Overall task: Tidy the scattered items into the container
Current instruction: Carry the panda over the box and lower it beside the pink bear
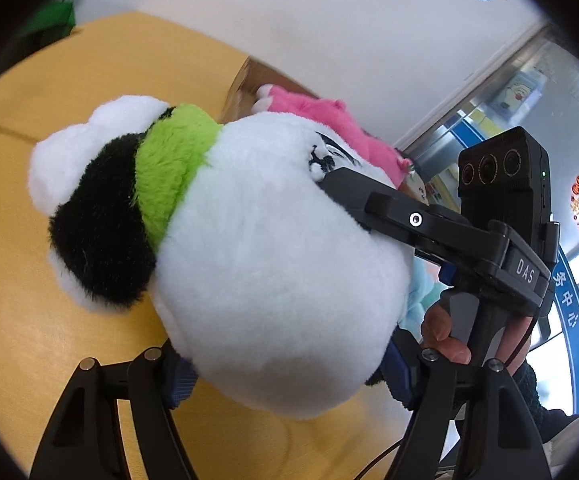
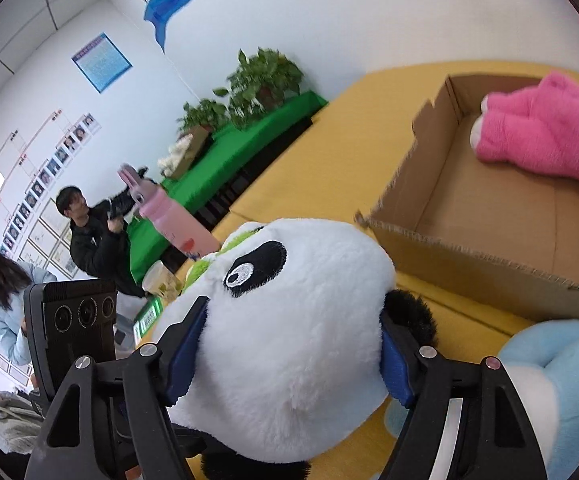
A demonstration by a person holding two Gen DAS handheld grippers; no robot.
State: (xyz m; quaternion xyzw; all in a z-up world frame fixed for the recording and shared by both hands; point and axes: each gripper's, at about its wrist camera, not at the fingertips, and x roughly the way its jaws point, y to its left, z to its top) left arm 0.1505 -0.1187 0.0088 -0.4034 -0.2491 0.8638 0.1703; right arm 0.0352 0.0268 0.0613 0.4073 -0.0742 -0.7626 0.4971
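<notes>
Both the left gripper (image 1: 285, 376) and right gripper (image 2: 289, 356) clamp the fluffy panda plush (image 2: 289, 344), hiding its body; pink plush (image 2: 549, 136) is cut off in the cardboard box (image 2: 489, 268).

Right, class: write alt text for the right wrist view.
A plush panda's white head is clamped between the right gripper's blue pads above a yellow table. Behind it, an open cardboard box holds a pink plush toy; a light blue plush lies at right.

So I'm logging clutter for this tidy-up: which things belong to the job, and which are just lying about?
Job: panda plush, pink plush, blue plush, cardboard box.
Lying about: pink bottle, potted plants, green cloth.
</notes>
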